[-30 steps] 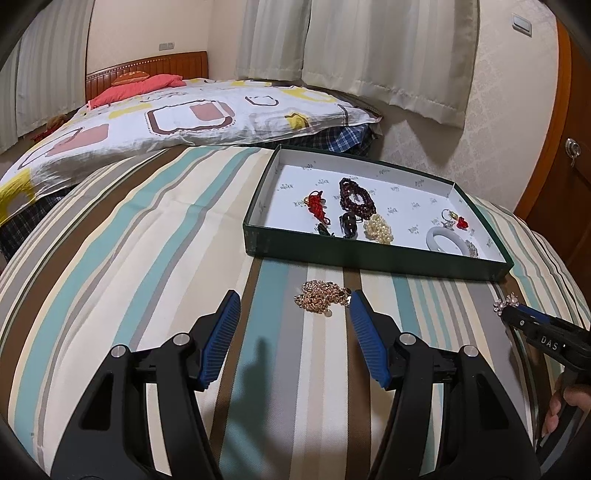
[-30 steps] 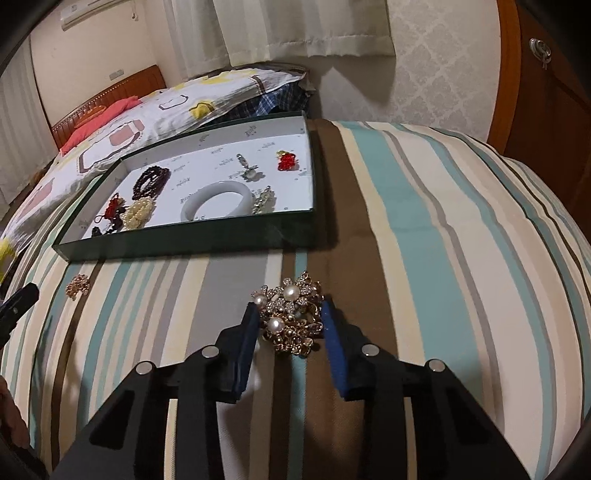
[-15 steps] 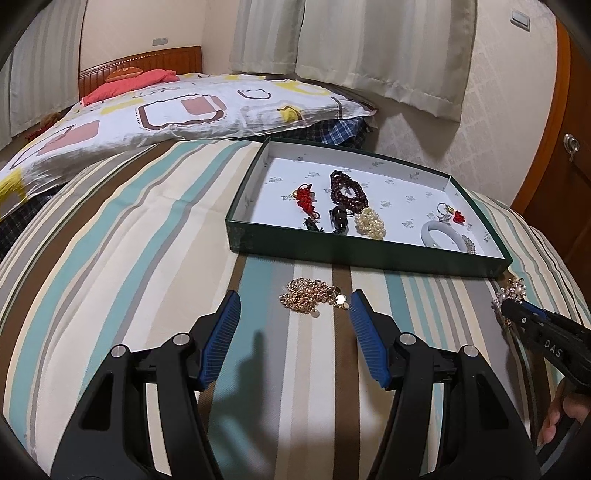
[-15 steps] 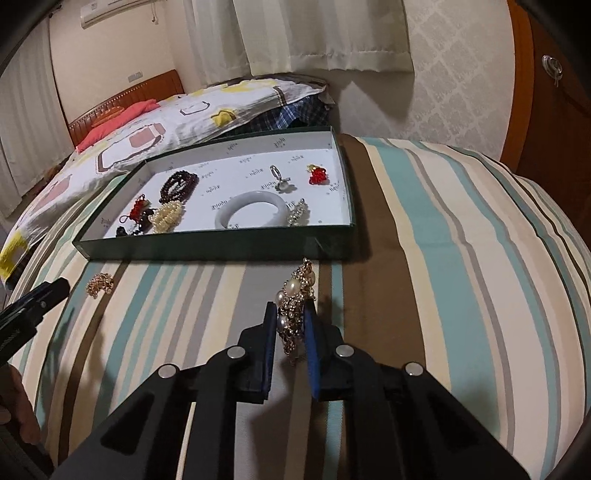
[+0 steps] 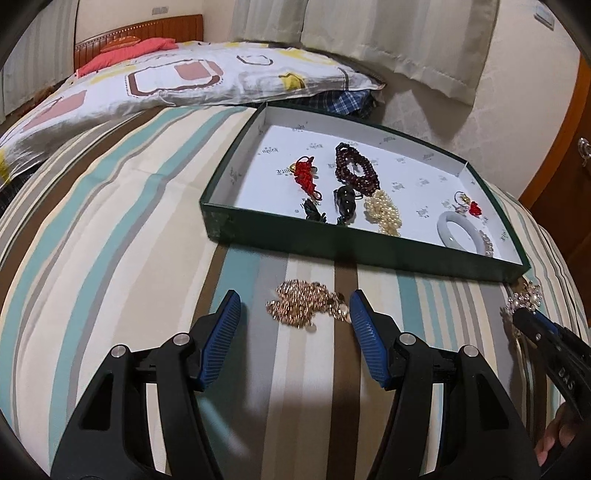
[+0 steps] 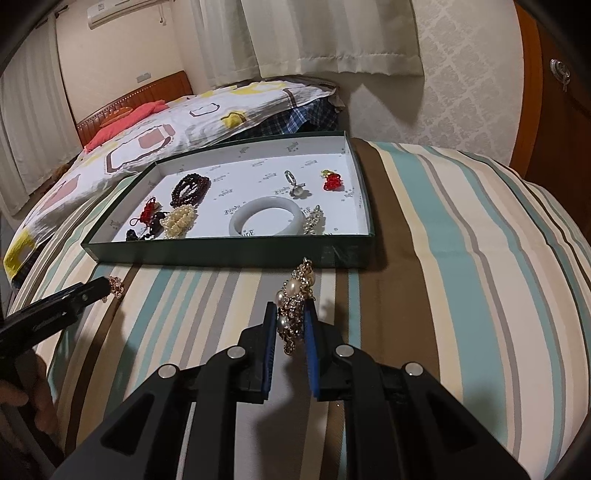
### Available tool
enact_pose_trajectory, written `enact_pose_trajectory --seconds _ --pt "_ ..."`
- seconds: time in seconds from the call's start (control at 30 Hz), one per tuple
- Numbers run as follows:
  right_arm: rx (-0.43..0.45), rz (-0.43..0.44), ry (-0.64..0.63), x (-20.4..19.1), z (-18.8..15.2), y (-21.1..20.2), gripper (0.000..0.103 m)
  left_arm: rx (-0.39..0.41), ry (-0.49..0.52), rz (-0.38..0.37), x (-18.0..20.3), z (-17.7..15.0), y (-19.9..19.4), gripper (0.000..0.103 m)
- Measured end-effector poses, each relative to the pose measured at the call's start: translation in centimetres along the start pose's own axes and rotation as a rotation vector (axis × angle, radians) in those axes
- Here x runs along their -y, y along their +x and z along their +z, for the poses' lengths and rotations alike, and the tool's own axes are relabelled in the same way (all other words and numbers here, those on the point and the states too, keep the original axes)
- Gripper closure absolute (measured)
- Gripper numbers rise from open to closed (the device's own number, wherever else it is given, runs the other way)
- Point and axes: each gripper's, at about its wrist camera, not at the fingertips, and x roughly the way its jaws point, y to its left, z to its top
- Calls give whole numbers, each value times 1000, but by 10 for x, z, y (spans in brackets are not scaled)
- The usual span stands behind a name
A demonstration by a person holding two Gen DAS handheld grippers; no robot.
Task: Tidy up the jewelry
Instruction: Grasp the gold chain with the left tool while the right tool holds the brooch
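Note:
A gold chain piece [image 5: 306,307] lies on the striped bedcover between the open fingers of my left gripper [image 5: 295,314], untouched; the same gold chain piece [image 6: 115,286] shows at that gripper's tip in the right wrist view. My right gripper [image 6: 291,317] is shut on a pearl-and-crystal brooch [image 6: 295,302], held upright just above the cover; the brooch [image 5: 526,301] also shows at the right of the left wrist view. The green tray [image 6: 236,253] with a white floor lies beyond, holding a white bangle [image 6: 266,219], dark red beads [image 6: 190,188], a pearl cluster [image 6: 179,219] and several small pieces.
A patterned quilt [image 5: 166,79] lies behind the tray, with a red pillow [image 5: 125,55] by the wooden headboard. Curtains [image 6: 325,33] hang behind. A wooden door [image 6: 550,85] stands at the right. A hand [image 6: 22,402] holds the left gripper.
My right gripper closed on the brooch and lifted it upright off the cover. My left gripper moved forward and down, so the gold chain piece now sits between its fingers.

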Motion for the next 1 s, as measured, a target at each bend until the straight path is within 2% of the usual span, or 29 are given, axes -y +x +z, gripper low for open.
enact_pose_trajectory --seconds 0.1,0.17,0.23,0.27,0.33,0.57,1.0 --pt "-5 6 1 0 1 2 88 -3 26 4 3 1 4 48" --pt "-8 10 3 -1 1 3 88 -5 39 1 5 2 4 66" --pt "-12 15 6 -1 1 4 88 -7 46 -11 5 1 4 78" --pt "-10 16 7 -1 1 4 88 -9 47 -22 5 1 4 83" --pt "-10 19 7 -2 1 4 88 -11 52 -35 5 1 4 88" --pt "-5 20 10 -1 2 4 88 4 61 -49 7 1 1 92" --pt "22 21 3 -4 3 -2 88 56 92 -39 10 1 -13 93"
